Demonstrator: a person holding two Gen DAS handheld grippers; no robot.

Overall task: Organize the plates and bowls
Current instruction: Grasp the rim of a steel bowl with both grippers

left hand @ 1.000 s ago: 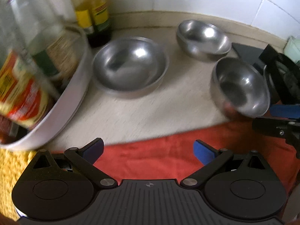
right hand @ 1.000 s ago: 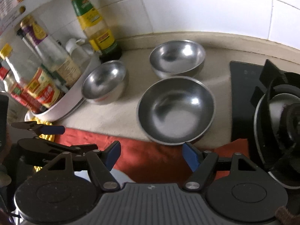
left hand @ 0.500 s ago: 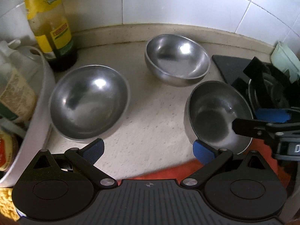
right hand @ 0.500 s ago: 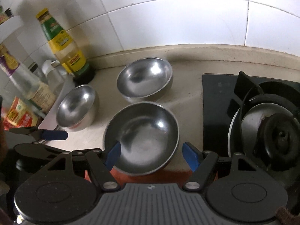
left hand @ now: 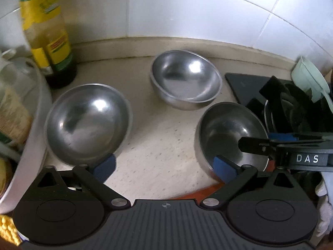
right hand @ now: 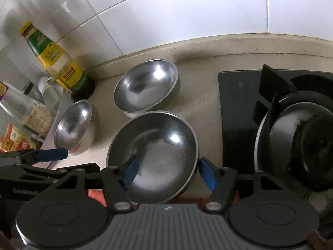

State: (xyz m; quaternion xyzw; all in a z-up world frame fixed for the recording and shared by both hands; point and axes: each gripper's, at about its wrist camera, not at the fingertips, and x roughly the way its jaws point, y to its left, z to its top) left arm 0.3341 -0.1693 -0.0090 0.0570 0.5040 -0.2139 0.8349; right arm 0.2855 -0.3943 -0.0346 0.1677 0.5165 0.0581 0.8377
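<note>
- Right gripper (right hand: 167,171): jaws spread wide, straddling the rim of the nearest steel bowl (right hand: 153,152), no contact discernible.
- Left gripper (left hand: 164,164): jaws apart, empty, over the counter (left hand: 158,145).
- Left bowl (left hand: 87,123), rear bowl (left hand: 185,82): on the counter.
- Stove (right hand: 291,120): cut off at frame edge.

Home kitchen; tiled wall (right hand: 187,16), gas stove (right hand: 291,129)

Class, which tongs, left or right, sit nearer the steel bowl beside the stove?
Right. The right tongs straddle the bowl's near-right rim, open. The left tongs are open over bare counter, nearer the leftmost bowl.
</note>
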